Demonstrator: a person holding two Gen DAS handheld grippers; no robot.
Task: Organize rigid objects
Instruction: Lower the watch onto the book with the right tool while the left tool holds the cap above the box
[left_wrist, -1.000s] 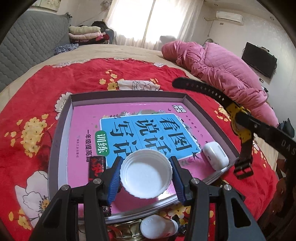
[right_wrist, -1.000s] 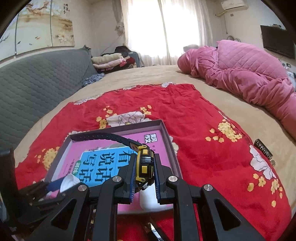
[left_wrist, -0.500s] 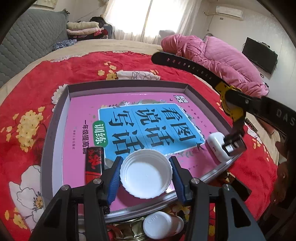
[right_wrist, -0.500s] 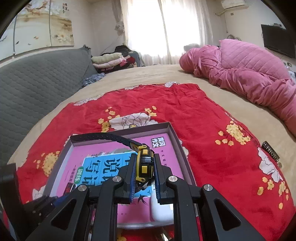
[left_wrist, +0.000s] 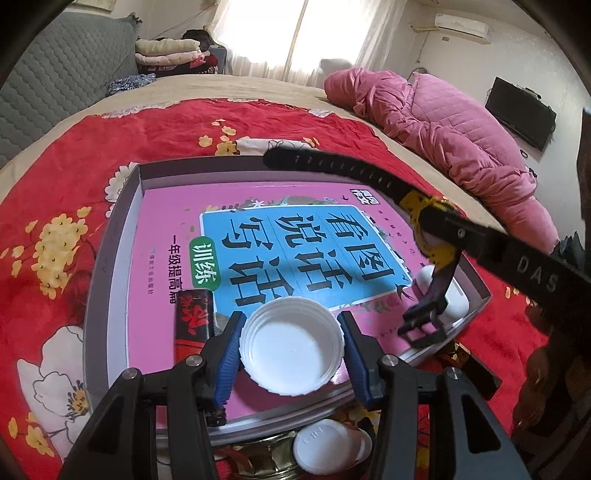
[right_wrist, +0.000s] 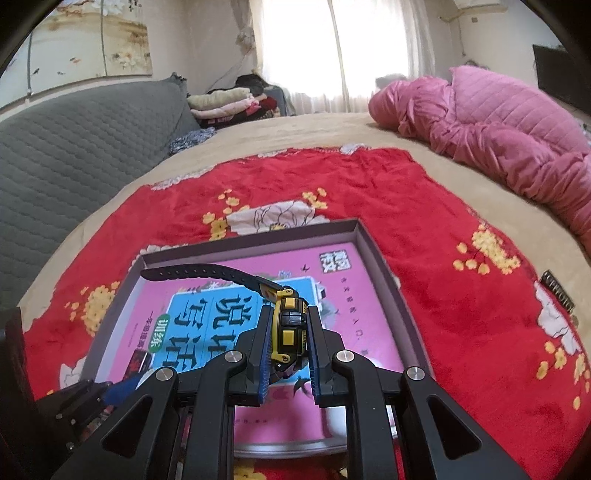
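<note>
Box (left_wrist: 122, 236) on the blanket (left_wrist: 74, 155) on the bed, book (left_wrist: 258, 240) lying in the box, small case (left_wrist: 454, 299) in its right near corner, lighter (left_wrist: 194, 325) on the book's left, coat (left_wrist: 443, 122) far right

The white case (left_wrist: 453, 295) is mostly hidden — the watch (left_wrist: 424, 218) strap and buckle hang across it in the left view, and the right gripper (right_wrist: 289, 363) covers all but a white patch in the right view. The lighter (left_wrist: 194, 321) disappears behind the left gripper (left_wrist: 291, 347) at its near end. A white bottle (left_wrist: 325, 445) below the tray (left_wrist: 110, 266) is cut by the frame's lower edge. The small dark bar (right_wrist: 557, 293) on the blanket (right_wrist: 424, 206) carries lettering too small to read.
</note>
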